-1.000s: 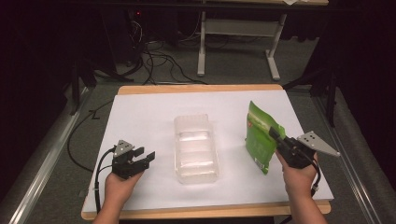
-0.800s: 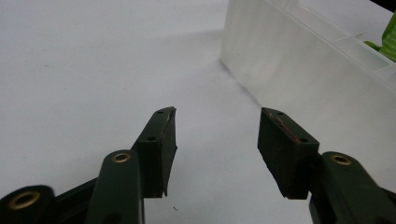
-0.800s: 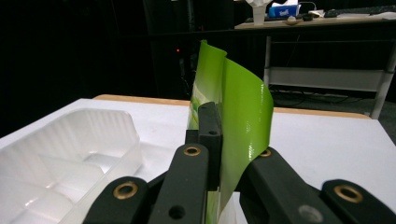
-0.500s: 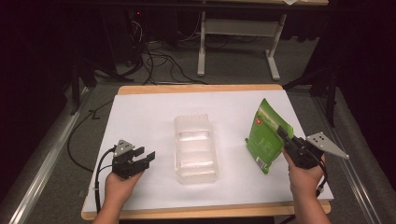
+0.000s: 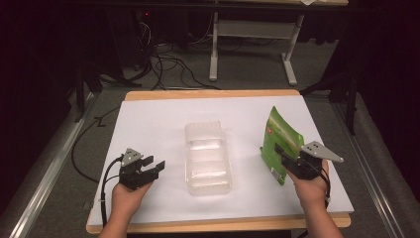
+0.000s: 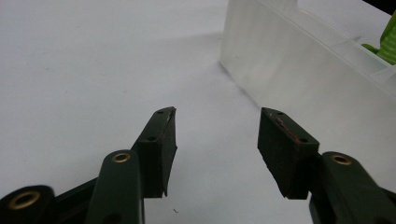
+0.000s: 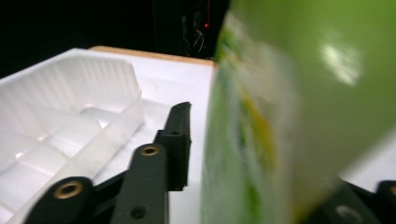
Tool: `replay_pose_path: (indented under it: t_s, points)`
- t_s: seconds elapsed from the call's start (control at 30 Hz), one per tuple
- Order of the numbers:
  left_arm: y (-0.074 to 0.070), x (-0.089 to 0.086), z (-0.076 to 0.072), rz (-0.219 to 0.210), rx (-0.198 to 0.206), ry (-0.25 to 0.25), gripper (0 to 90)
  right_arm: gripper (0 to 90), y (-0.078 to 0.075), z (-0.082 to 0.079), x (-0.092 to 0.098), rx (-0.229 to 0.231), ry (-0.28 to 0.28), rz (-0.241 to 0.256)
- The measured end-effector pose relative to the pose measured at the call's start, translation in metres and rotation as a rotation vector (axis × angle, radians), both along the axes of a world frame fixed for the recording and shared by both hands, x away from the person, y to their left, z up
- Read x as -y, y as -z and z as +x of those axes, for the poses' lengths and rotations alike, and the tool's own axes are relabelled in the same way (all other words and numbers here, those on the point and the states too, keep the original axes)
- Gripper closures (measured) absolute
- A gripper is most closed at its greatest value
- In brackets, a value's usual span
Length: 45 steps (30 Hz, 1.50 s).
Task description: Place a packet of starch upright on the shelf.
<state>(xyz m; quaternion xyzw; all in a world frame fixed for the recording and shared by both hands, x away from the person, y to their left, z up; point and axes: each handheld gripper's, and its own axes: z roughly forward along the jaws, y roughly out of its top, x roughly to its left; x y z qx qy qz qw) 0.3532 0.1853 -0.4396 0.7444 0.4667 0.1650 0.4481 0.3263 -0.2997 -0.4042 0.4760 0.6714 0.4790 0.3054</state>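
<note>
Your right gripper (image 5: 283, 157) is clamped on the green foil pouch (image 5: 280, 142), lifted near the table's right edge. The clear plastic compartment tray (image 5: 207, 157) sits mid-table. Your left gripper (image 5: 155, 166) rests unclenched, bare white tabletop (image 5: 148, 124) around it.

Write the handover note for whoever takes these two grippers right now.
Left gripper: open, holding nothing, low over the white table, left of the clear plastic tray.
Right gripper: shut on the green pouch, held upright and clear of the tray, to its right.
Done: pouch picked up.
Left: the tray's compartments look empty; the pouch probably goes into or over it. Steadying the tray with the left gripper may help.
</note>
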Motion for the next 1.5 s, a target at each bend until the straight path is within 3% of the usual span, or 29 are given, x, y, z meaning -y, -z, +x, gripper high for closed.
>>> replay_pose_path:
  t_s: [0.13,0.23,0.33,0.6,0.83,1.1,1.5]
  points:
    - [0.0,0.0,0.0,-0.001,-0.001,0.003,47.4,79.0,0.001,0.0,-0.001,-0.006,0.002,-0.01]
    - [0.001,0.003,0.0,0.006,-0.002,0.012,47.5,80.0,0.002,0.002,0.002,-0.019,0.0,0.013]
    - [0.001,0.006,-0.001,0.016,0.003,0.022,48.2,88.6,0.004,0.004,0.008,-0.037,-0.001,0.038]
    - [0.001,0.007,-0.002,0.021,0.007,0.017,48.8,89.4,0.002,0.005,0.011,-0.036,-0.029,0.045]
    - [0.0,0.003,-0.002,0.009,0.009,0.007,48.8,89.5,-0.006,0.004,0.009,-0.002,-0.075,0.04]
    - [0.0,0.001,-0.001,0.005,0.012,-0.002,48.5,89.5,-0.023,0.001,-0.006,0.051,-0.181,0.072]
    - [-0.001,-0.004,-0.002,0.002,0.02,-0.021,48.5,89.5,-0.048,0.015,-0.037,0.098,-0.341,0.11]
